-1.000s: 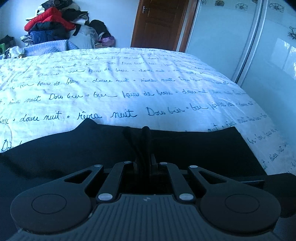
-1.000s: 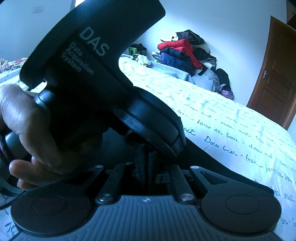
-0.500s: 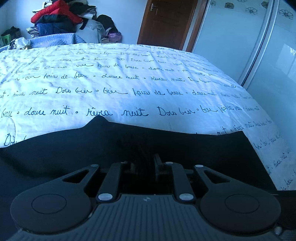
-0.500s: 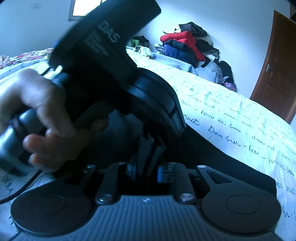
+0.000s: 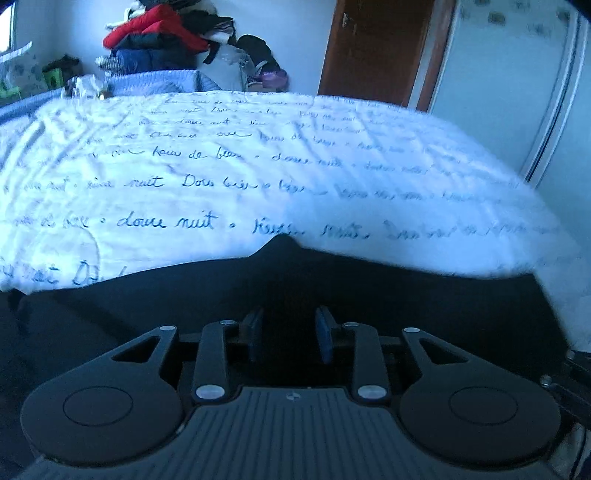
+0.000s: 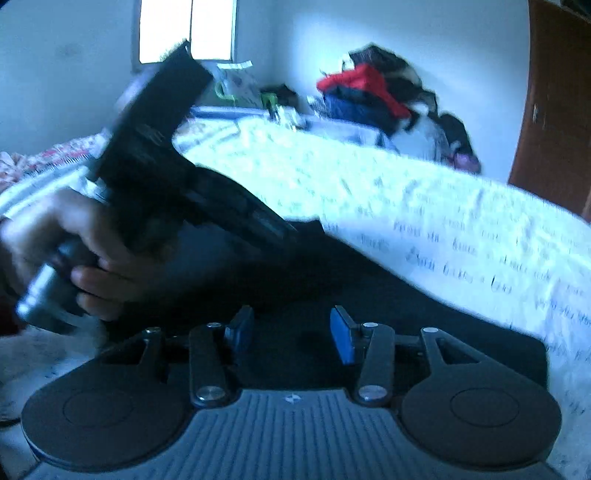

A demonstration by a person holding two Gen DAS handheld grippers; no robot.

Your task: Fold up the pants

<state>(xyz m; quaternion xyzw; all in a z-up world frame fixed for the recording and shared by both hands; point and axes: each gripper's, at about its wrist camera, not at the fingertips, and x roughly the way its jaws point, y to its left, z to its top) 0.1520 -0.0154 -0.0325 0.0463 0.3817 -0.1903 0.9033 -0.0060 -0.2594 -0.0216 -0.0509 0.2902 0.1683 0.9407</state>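
Observation:
The black pants (image 5: 332, 288) lie folded flat on the white bedspread (image 5: 258, 166) printed with blue handwriting. My left gripper (image 5: 288, 332) hovers over their near part, its jaws opening, and no cloth is pinched between the blue pads. In the right wrist view the same pants (image 6: 388, 295) spread below my right gripper (image 6: 291, 332), whose jaws are also opening with nothing between them. A hand (image 6: 92, 258) holds the left gripper's body (image 6: 177, 184) at the left of that view, above the pants.
A heap of clothes (image 5: 162, 40) with a red garment is piled against the far wall beyond the bed. A brown door (image 5: 373, 48) and white wardrobe doors (image 5: 517, 92) stand at the right. A bright window (image 6: 184, 29) is behind the bed's head.
Both grippers went from shut on a pinch of black cloth to apart, letting the cloth drop flat. Both have drawn back a little, and the left gripper's body has moved left in the right view.

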